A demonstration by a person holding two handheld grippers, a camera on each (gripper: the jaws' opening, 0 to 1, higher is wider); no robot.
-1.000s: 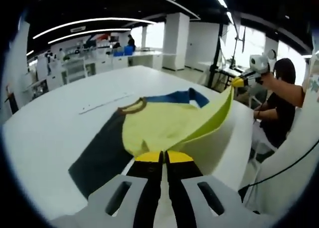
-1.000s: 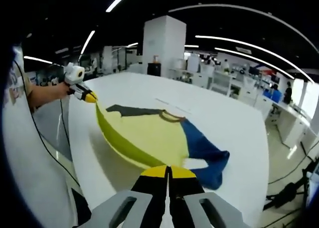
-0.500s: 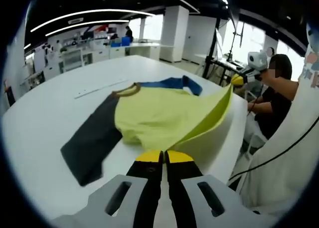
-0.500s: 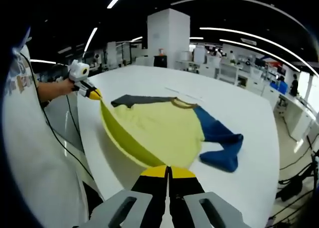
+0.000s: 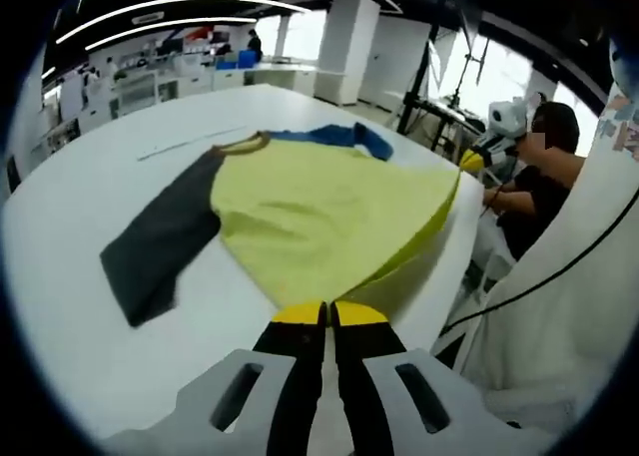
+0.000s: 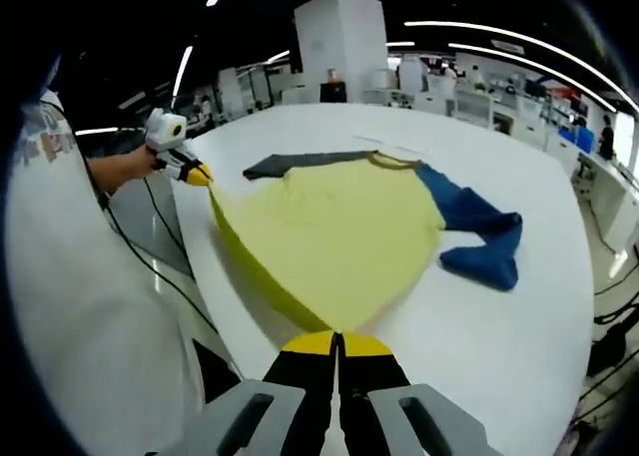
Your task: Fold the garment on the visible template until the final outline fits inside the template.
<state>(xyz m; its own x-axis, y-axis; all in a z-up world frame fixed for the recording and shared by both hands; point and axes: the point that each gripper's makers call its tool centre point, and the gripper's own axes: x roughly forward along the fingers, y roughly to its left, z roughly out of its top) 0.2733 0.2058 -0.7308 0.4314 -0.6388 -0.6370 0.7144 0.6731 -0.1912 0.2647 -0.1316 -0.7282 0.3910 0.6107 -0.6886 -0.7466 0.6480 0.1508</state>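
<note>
Your left tongs sit at the bottom centre of the left gripper view, yellow tips pressed together on a corner of the garment's hem. Your right tongs at the bottom centre of the right gripper view are likewise clamped on the other hem corner. The garment runs up from the tongs into mid frame: a yellow-green body, hem edge lifted off the bench between the two grips, the rest lying flat on the white top. The dark grey sleeve lies to the left in the left gripper view, the blue sleeve bunched at the right of the right gripper view. The brown collar is at the far end, upper middle. A thin pale strip lies on the bench just beyond the collar. A seated person is at the far right of the left gripper view.
</note>
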